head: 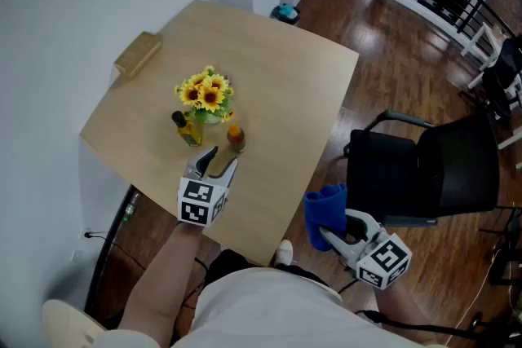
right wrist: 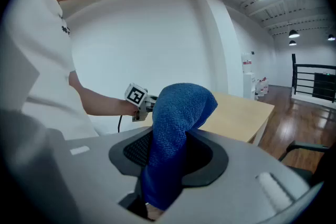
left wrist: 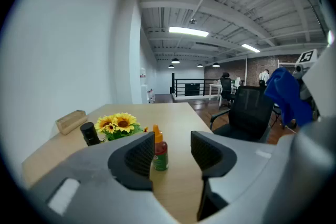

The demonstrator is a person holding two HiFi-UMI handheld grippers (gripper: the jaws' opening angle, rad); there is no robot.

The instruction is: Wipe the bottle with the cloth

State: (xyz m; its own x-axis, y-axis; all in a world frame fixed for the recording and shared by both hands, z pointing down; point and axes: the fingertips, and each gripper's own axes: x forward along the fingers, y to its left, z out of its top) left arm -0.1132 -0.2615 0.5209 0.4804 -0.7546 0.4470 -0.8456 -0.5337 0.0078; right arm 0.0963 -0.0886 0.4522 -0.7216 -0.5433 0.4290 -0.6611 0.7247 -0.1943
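A small bottle with an orange cap (head: pixel 236 139) (left wrist: pixel 160 151) stands on the wooden table (head: pixel 277 77), just beyond my left gripper (head: pixel 218 160) (left wrist: pixel 170 152). That gripper is open, its jaws spread either side of the bottle in the left gripper view, with nothing between them. A blue cloth (head: pixel 325 212) (right wrist: pixel 176 134) is clamped upright in my right gripper (head: pixel 326 235) (right wrist: pixel 168 152), which hangs off the table's near right edge, above the floor. The blue cloth (left wrist: pixel 286 94) also shows at the right of the left gripper view.
A dark-capped oil bottle (head: pixel 187 129) (left wrist: pixel 90 134) and a vase of sunflowers (head: pixel 206 94) (left wrist: pixel 118 125) stand close behind the orange-capped bottle. A wooden block (head: pixel 137 54) lies at the table's far left edge. A black office chair (head: pixel 432 167) stands right of the table.
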